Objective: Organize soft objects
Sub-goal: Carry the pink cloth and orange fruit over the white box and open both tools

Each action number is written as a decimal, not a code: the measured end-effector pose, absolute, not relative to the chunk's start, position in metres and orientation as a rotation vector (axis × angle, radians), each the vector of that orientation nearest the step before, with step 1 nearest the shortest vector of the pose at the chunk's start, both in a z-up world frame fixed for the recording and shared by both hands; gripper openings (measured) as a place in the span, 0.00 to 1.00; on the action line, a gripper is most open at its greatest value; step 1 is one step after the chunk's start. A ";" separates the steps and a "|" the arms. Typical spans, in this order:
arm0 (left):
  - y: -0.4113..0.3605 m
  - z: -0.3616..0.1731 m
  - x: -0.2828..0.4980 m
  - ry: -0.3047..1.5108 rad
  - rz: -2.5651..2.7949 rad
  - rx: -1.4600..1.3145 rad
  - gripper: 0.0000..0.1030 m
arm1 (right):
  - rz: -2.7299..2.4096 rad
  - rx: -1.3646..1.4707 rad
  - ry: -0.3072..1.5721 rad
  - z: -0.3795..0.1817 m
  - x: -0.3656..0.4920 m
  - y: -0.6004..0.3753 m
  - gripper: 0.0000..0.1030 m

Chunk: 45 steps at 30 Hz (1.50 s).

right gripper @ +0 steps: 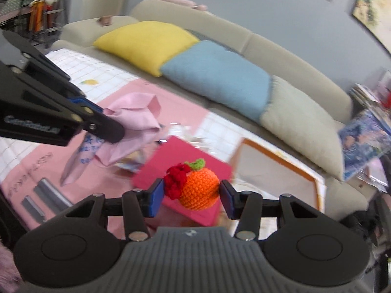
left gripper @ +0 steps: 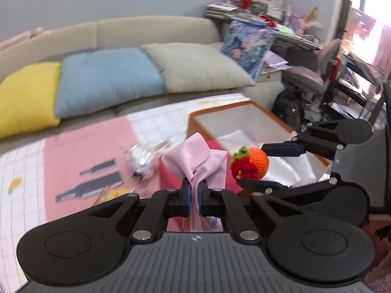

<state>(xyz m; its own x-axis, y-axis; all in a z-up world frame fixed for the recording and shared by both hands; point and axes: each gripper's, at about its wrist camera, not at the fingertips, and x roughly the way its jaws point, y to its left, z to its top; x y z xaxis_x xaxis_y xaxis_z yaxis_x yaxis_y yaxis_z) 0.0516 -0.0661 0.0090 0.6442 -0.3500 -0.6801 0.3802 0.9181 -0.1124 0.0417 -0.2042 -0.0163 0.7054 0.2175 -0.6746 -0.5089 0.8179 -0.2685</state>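
A home living room; a beige sofa [left gripper: 151, 29] with cushions [left gripper: 107, 80]; framed pictures [right gripper: 374, 2] on the wall.

Sofa [left gripper: 151, 28]: we are seeing it standing behind the mat [left gripper: 80, 151].
Cushions [left gripper: 107, 80]: three are lying side by side on its seat.
Box [left gripper: 246, 119]: sitting right of the mat, before the sofa.
Cloth [left gripper: 195, 156]: hanging left of the crocheted fruit [left gripper: 254, 166].

Open-topped box [left gripper: 254, 112] unobstructed, cushions [left gripper: 107, 78] crowding sofa behind

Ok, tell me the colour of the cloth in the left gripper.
Pale pink cloth; left wrist view shows it best.
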 end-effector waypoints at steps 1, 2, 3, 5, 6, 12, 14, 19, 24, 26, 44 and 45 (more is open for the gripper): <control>-0.073 0.011 0.054 0.760 -0.431 0.046 0.06 | 0.400 -0.457 0.674 -0.014 0.044 -0.212 0.47; -0.079 0.013 0.057 0.759 -0.446 0.045 0.06 | 0.382 -0.449 0.671 -0.013 0.047 -0.219 0.48; -0.086 0.015 0.061 0.761 -0.461 0.043 0.06 | 0.364 -0.439 0.668 -0.011 0.049 -0.227 0.48; -0.099 0.017 0.068 0.764 -0.486 0.045 0.06 | 0.328 -0.421 0.668 -0.010 0.057 -0.241 0.48; -0.107 0.018 0.073 0.766 -0.496 0.050 0.06 | 0.307 -0.415 0.670 -0.010 0.060 -0.247 0.48; -0.149 0.017 0.099 0.784 -0.565 0.067 0.06 | 0.222 -0.356 0.690 -0.016 0.079 -0.283 0.48; -0.163 0.013 0.111 0.799 -0.567 0.082 0.06 | 0.205 -0.317 0.706 -0.021 0.090 -0.296 0.48; -0.187 -0.003 0.141 0.869 -0.570 0.077 0.06 | 0.166 -0.298 0.740 -0.038 0.114 -0.313 0.48; -0.200 -0.022 0.160 0.919 -0.552 0.115 0.06 | 0.157 -0.330 0.804 -0.063 0.140 -0.322 0.47; -0.203 -0.031 0.167 0.927 -0.542 0.134 0.06 | 0.152 -0.335 0.835 -0.071 0.147 -0.323 0.47; -0.229 -0.083 0.197 1.013 -0.477 0.354 0.07 | 0.199 -0.395 0.970 -0.114 0.192 -0.314 0.48; -0.228 -0.085 0.196 1.020 -0.476 0.356 0.11 | 0.204 -0.401 0.975 -0.114 0.192 -0.313 0.48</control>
<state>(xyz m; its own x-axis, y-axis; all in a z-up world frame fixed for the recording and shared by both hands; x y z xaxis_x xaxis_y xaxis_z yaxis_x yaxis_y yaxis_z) 0.1960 -0.2282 -0.0853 0.4363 -0.2117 -0.8745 0.5346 0.8428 0.0627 0.1917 -0.3125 -0.1145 0.5495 -0.0102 -0.8354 -0.3447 0.9081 -0.2378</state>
